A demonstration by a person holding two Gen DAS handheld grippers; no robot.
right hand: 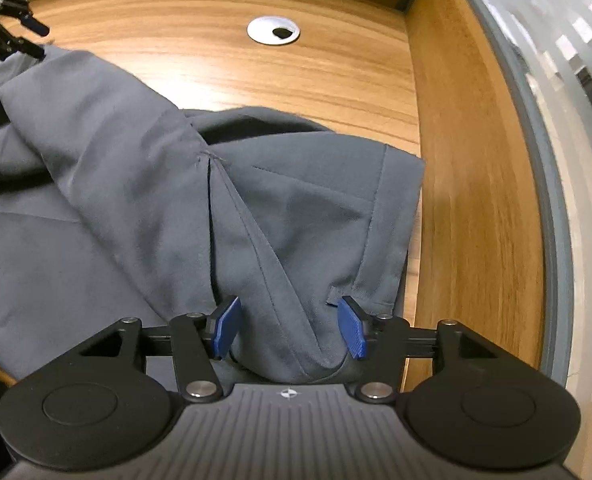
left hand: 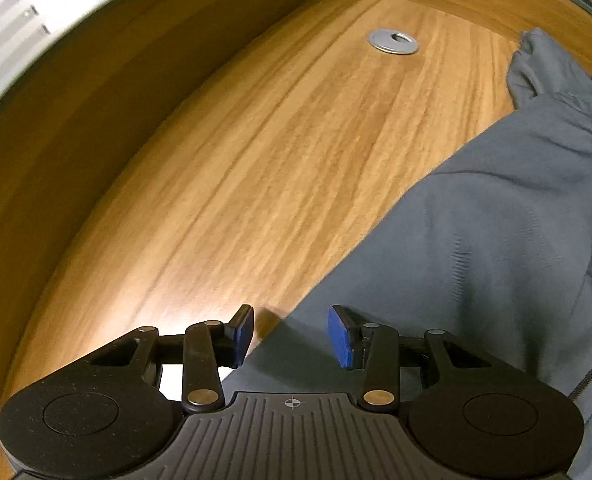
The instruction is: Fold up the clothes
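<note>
Right now the garment [right hand: 143, 200] bunches between the right gripper's [right hand: 289, 328] parted fingers, lower centre; the left gripper [left hand: 291, 336], fingers apart and empty, straddles its edge.

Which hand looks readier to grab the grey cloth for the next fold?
The right gripper: its open jaws straddle a raised fold of the cloth. The left gripper only hovers at the cloth's edge, partly over the table.

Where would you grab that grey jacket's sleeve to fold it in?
Probably at the cuff end of the sleeve, coming from above. It lies flat on the desk with its stitched hem facing the side wall, free of other folds. The right tool already hangs open over it.
</note>
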